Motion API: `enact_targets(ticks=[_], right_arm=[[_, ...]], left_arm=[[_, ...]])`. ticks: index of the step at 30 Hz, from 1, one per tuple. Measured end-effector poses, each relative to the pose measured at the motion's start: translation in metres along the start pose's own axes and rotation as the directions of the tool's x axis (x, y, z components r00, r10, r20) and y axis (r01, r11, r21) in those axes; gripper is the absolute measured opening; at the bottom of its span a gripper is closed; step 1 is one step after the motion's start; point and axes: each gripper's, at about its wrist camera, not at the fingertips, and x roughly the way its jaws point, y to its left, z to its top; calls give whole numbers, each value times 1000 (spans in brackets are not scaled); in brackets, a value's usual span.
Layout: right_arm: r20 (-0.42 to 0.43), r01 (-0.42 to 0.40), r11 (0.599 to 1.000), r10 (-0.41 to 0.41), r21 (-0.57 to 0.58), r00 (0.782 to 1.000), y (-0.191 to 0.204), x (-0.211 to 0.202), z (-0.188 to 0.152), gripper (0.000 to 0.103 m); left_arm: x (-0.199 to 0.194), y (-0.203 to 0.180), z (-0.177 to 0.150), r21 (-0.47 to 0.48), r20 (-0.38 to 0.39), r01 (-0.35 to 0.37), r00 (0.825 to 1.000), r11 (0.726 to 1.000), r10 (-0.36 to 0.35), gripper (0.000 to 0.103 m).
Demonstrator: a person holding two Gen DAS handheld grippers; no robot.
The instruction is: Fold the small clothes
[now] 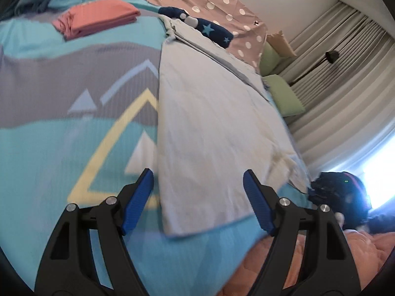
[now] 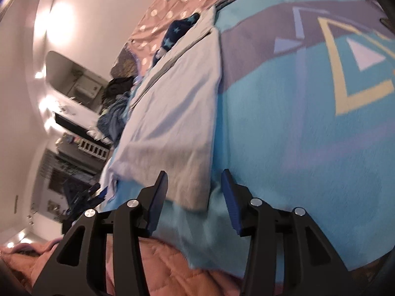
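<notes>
You are between folds: the pale blue garment [image 1: 217, 128] lies flat and lengthwise on the patterned bedspread [image 1: 61, 148], with both the left gripper [image 1: 198, 197] and right gripper [image 2: 195, 192] at its near hem, jaws spread, pinching nothing. Next, I judge, close on each near corner.

garment [image 1: 217, 123]: pale grey | blanket [image 1: 49, 148]: turquoise-grey, yellow triangle | folded cloth [image 1: 98, 19]: coral
</notes>
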Motion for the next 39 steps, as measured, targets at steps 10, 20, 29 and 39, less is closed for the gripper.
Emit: enact_targets(ticks=[10,20,29,39], right_arm=[[-38,-110,994,110,3,993,8,25,29,53],[-46,-203,976,207,83,977,-4,23,29,51],[212,-394,908,360,142,908,12,-29,51,6],[249,-358,932,333,61,910,28,-51,58,5]], left_arm=[[9,11,6,-67,42,105,994,992,-102,75],[14,-2,3,-24,-43,115,992,993,-116,74],[15,7,23,-193,123,265,962,945,-245,4],[-21,-53,36,2,193,259,948,966,-255,3]])
